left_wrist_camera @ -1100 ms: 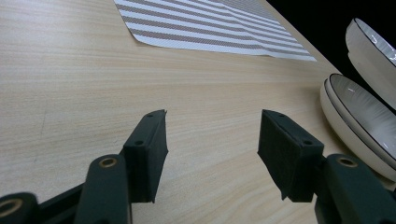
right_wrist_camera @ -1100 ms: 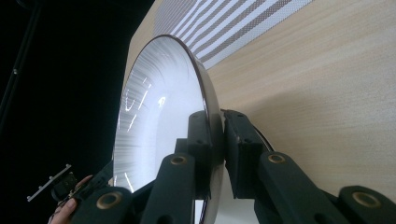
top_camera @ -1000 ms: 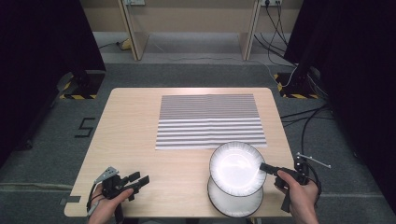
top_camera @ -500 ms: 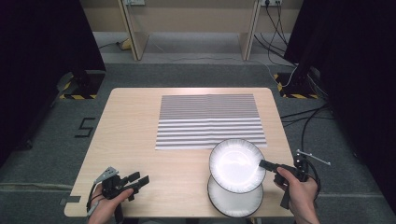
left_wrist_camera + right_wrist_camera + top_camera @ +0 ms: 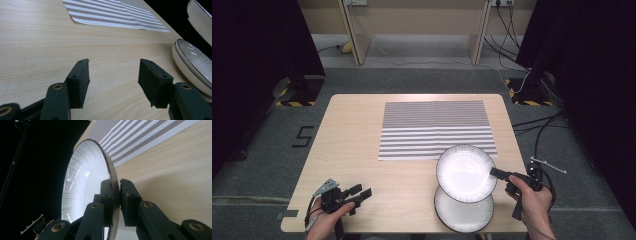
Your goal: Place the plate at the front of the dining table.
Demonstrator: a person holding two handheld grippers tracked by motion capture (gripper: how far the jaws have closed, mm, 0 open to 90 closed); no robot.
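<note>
My right gripper (image 5: 493,172) (image 5: 115,192) is shut on the rim of a white plate with a dark edge (image 5: 465,172) (image 5: 85,185), holding it lifted above the table. A second white plate (image 5: 463,214) (image 5: 192,63) lies flat on the wooden table (image 5: 352,145) below it, near the front right edge. My left gripper (image 5: 362,194) (image 5: 113,80) rests low at the front left of the table, open, with nothing between its jaws. A striped grey and white placemat (image 5: 436,129) (image 5: 110,12) (image 5: 145,137) lies flat at the table's middle back.
The lifted plate overlaps the placemat's near right corner in the high view. Dark curtains stand at both sides, cables run on the floor to the right, and wooden furniture legs (image 5: 354,35) stand behind the table.
The held plate has drifted slightly left and toward the placemat. My left gripper has stayed where it was.
</note>
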